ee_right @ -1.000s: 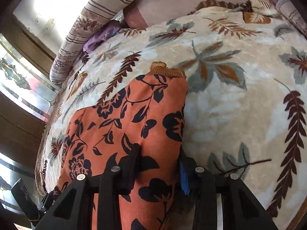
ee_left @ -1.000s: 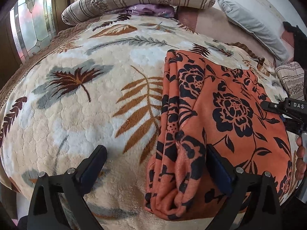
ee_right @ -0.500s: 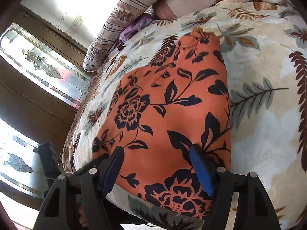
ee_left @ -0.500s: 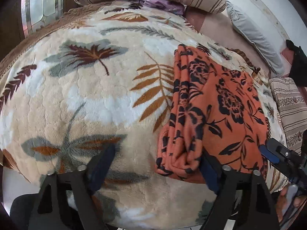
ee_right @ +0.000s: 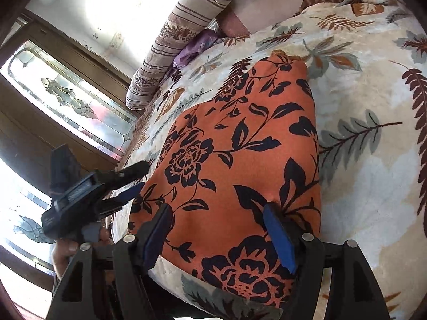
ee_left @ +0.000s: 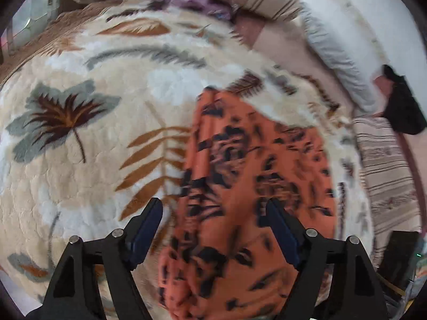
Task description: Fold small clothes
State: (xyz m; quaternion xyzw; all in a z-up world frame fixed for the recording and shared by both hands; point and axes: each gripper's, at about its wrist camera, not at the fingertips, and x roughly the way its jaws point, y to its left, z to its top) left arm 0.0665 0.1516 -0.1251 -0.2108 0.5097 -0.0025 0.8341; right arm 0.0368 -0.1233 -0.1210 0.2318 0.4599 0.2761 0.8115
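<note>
Orange floral garment (ee_right: 240, 160) now lies released; right gripper (ee_right: 218, 234) has widened off it; left gripper (ee_left: 213, 229) closing, pads clear.

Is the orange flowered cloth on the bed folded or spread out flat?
Folded: the orange cloth shows stacked layers bunched along its left edge in the left wrist view.

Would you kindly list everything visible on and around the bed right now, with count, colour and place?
Garment: one, orange with black flowers, folded on the blanket.
Blanket: one, cream with leaf print, covering the bed.
Striped bolster: one, beige and brown, at the bed's far edge.
Purple cloth: one, tucked beside the bolster.
Grey pillow: one, along the wall.
Glass panel: one, wood-framed, beside the bed.
Left gripper: one, black, jaws closing, straddling the garment's edge.
Right gripper: one, black, open over the garment.
</note>
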